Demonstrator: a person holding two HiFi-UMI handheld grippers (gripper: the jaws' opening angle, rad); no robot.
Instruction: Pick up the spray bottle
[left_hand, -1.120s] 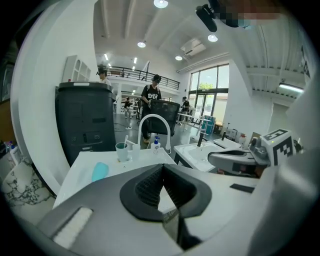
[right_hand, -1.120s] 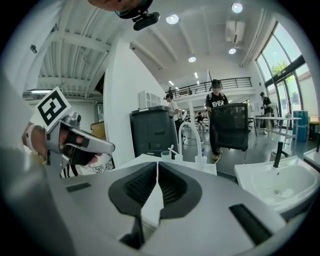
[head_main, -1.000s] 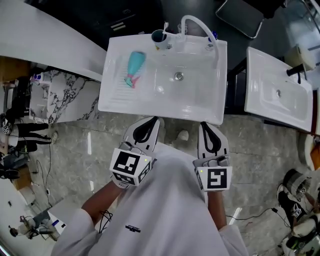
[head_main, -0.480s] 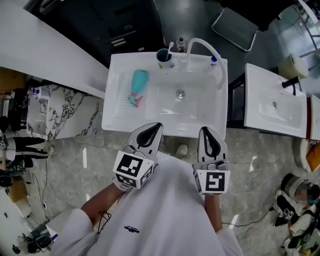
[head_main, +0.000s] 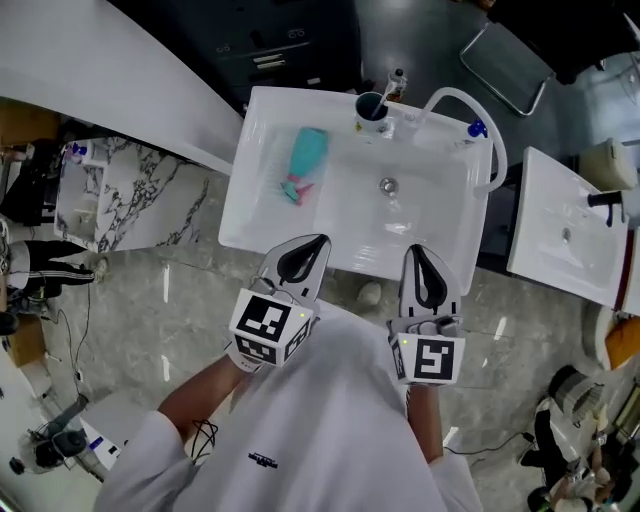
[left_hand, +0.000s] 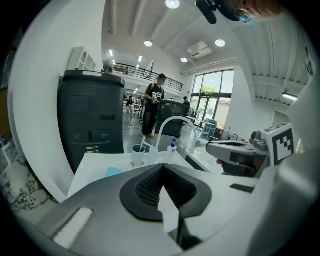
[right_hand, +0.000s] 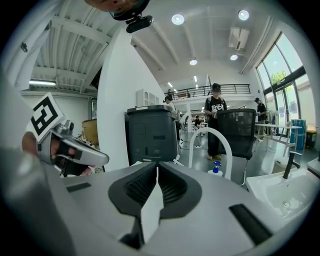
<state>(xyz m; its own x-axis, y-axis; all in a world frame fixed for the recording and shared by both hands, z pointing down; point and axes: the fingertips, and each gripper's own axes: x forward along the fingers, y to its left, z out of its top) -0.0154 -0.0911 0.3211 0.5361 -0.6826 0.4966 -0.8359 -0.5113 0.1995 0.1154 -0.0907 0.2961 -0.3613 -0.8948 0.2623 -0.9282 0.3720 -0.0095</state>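
The left tool (head_main: 318, 243) and right tool (head_main: 416, 252), ribbed black pads pressed together and empty, hover at the near rim of the glossy white sink (head_main: 440, 232). Only the head view shows the whole teal spray bottle (head_main: 305, 160), lying on the sink's ridged left shelf; the left gripper view catches a teal sliver

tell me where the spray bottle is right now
In the head view the teal spray bottle lies on its side on the left ledge of the white sink, left of the drain.
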